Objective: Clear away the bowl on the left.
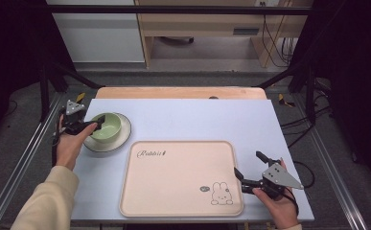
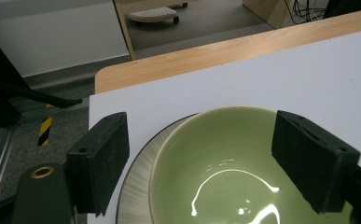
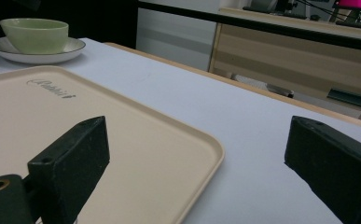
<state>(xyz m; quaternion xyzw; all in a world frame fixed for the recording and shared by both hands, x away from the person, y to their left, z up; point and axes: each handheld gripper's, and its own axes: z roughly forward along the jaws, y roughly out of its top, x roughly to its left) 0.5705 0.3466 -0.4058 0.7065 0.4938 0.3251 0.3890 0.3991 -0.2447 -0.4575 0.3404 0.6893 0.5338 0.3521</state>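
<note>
The left gripper (image 1: 97, 125), jaws wide and gripping nothing, straddles the near rim of the glossy pale-green ceramic bowl (image 2: 225, 168), which sits on a white saucer (image 1: 124, 136) near the desk's left edge.

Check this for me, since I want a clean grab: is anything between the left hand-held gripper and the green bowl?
Nothing visible. The left hand-held gripper has its open jaws straddling the rim of the glossy green ceramic bowl, which sits on the round white plate.
</note>
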